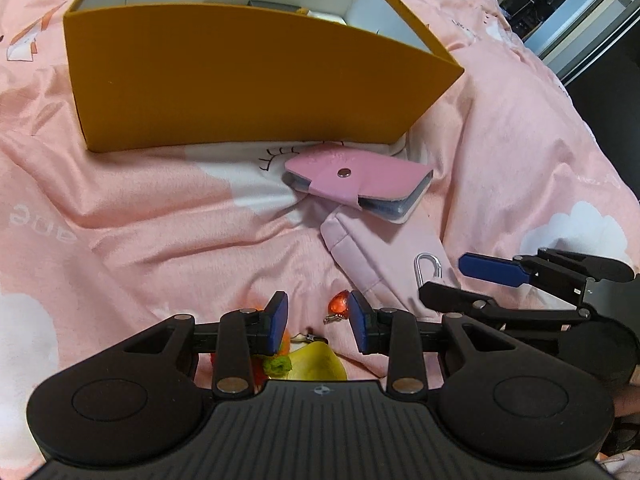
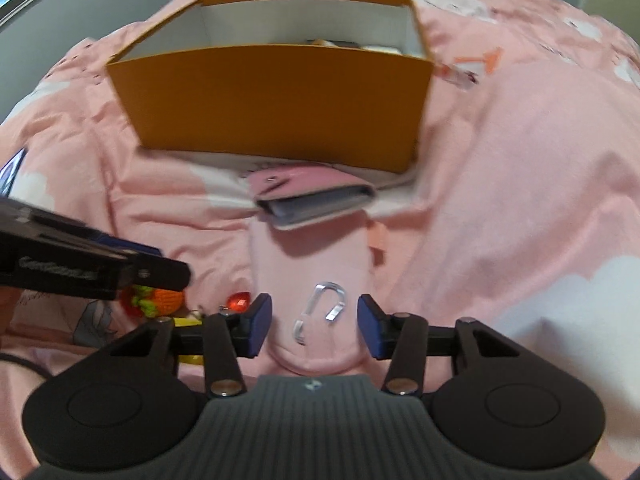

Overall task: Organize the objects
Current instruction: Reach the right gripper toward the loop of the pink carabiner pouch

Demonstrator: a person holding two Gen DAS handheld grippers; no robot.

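Observation:
An open orange box (image 1: pixel 240 80) with white inner walls stands on the pink bedspread (image 1: pixel 120 220); it also shows in the right wrist view (image 2: pixel 276 100). A pink snap card wallet (image 1: pixel 356 184) lies in front of it, resting on a pale pink pouch (image 1: pixel 372 264) with a silver carabiner (image 1: pixel 429 268). My left gripper (image 1: pixel 319 322) is open over a keychain cluster: red gem (image 1: pixel 339 305), yellow piece (image 1: pixel 316 366), green and orange knit bits. My right gripper (image 2: pixel 315 326) is open, its fingers straddling the pouch (image 2: pixel 310 260) and carabiner (image 2: pixel 320 312). The wallet (image 2: pixel 316 196) lies beyond.
Several items lie inside the box, mostly hidden by its front wall. The other gripper (image 2: pixel 92 268) crosses the left of the right wrist view, above an orange knit charm (image 2: pixel 164 300). Dark furniture (image 1: pixel 580 12) stands beyond the bed at upper right.

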